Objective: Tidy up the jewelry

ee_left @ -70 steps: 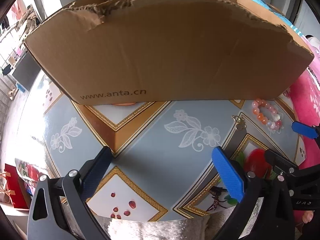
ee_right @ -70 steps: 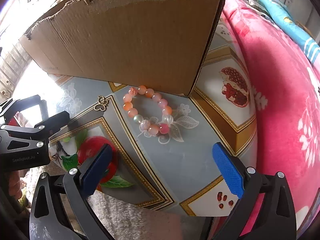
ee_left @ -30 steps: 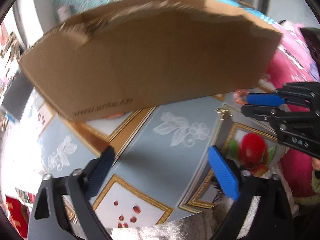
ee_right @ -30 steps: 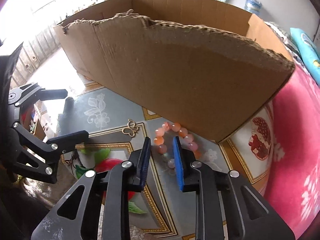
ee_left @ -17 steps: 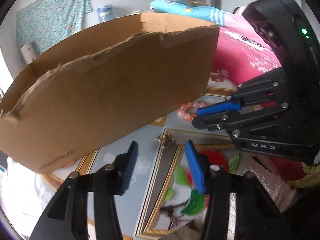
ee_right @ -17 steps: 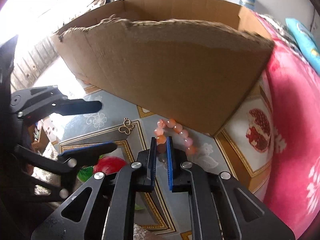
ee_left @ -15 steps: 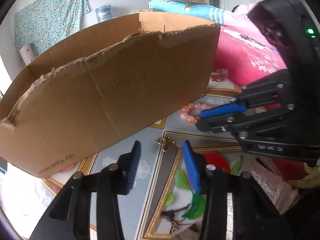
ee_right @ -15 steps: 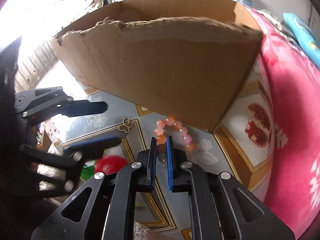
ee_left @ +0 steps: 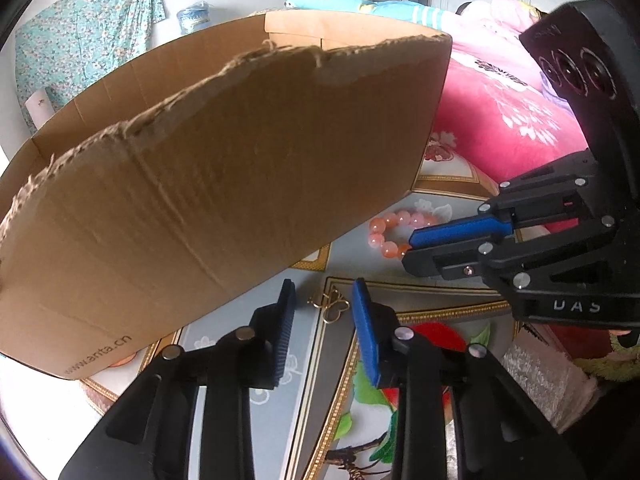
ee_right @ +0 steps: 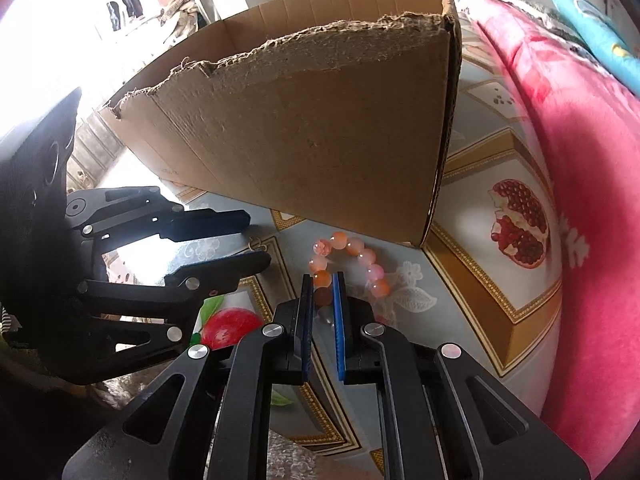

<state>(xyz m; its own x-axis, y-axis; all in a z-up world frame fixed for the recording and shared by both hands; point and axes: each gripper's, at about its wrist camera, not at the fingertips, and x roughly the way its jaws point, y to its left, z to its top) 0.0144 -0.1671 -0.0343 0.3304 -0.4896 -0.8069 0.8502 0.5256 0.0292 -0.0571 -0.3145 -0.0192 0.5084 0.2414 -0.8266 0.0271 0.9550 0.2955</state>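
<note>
At nine o'clock in your left wrist view stands the cardboard box (ee_left: 224,184), torn along its top edge, filling the frame from the left across to about one o'clock. It rests on the patterned tablecloth (ee_left: 384,276).

Your left gripper (ee_left: 322,308) sits at six o'clock, its blue pads narrowed but with a clear gap between them. The small gold butterfly charm (ee_left: 334,306) lies on the cloth in that gap at the fingertips; the pads do not touch it.

At three o'clock in the same view is your right gripper (ee_left: 412,246), and just past its tips the pink and orange bead bracelet (ee_left: 394,230) lies near the box's lower corner.

In your right wrist view, the left gripper (ee_right: 248,240) shows at nine o'clock, beside the charm (ee_right: 258,245), which is mostly hidden by the upper finger. At the centre, your right gripper (ee_right: 322,280) is pinched nearly closed on the bracelet (ee_right: 348,260): an orange bead sits squeezed between the two pads, and the rest of the loop lies on the cloth toward twelve o'clock, close to the box (ee_right: 320,140) corner. At three o'clock a pink blanket (ee_right: 580,200) borders the tablecloth (ee_right: 472,248).
</note>
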